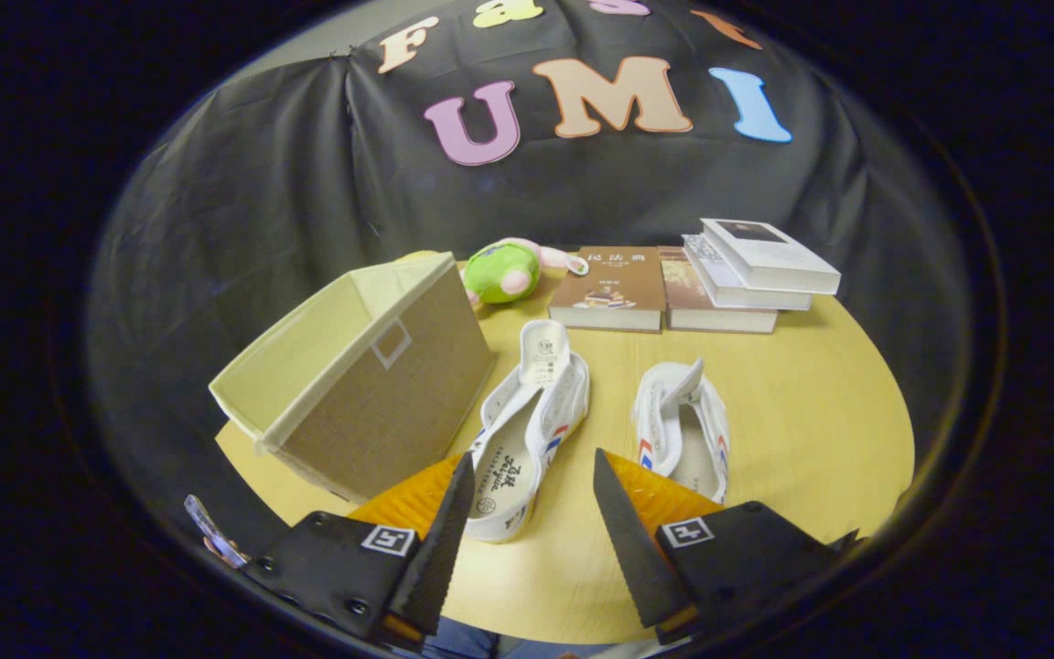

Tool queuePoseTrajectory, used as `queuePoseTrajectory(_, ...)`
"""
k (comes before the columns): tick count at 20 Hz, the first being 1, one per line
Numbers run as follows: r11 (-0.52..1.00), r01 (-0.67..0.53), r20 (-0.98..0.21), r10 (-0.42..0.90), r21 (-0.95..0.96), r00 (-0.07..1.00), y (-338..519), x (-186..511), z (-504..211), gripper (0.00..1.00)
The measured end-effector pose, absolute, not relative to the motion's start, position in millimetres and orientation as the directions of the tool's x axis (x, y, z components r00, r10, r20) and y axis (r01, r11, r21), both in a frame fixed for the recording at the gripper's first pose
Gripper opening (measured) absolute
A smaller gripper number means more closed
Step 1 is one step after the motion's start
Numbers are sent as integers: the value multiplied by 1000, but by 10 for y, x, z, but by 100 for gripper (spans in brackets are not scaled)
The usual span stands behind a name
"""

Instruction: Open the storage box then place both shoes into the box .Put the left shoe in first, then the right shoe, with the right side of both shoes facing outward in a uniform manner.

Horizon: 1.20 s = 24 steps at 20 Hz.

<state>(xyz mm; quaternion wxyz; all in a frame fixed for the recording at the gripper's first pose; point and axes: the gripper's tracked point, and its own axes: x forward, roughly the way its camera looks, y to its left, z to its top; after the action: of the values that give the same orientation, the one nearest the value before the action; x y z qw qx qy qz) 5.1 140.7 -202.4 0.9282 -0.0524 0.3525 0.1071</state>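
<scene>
- The gripper (532,499) was held above the table, looking forward and down along its two fingers.
- Its jaws stood wide apart, with nothing pressed between them.
- The left finger (440,549) and the right finger (628,540) were black wedges with ridged inner faces, their tips leaning slightly toward each other.
- Each finger sat on a black block with a small square marker, backed by an orange part.
</scene>
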Motion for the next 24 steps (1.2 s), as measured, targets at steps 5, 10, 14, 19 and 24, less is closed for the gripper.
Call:
queuePoseTrajectory(5, 953, -256, -705, 70, -161, 706, 1389, 171, -2346, 79)
queuePoseTrajectory(10, 952, -206, -701, -12, -225, 713, 1332, 495, -2541, 72)
queuePoseTrajectory(14, 957, -159, -709, -64, -244, 702, 1304, 757, -2689, 66)
queuePoseTrajectory(19, 974, -138, -751, -44, -178, 658, 1403, 830, -2836, 56)
queuePoseTrajectory(24, 967, -189, -763, -8, -170, 646, 1387, 838, -2855, 44)
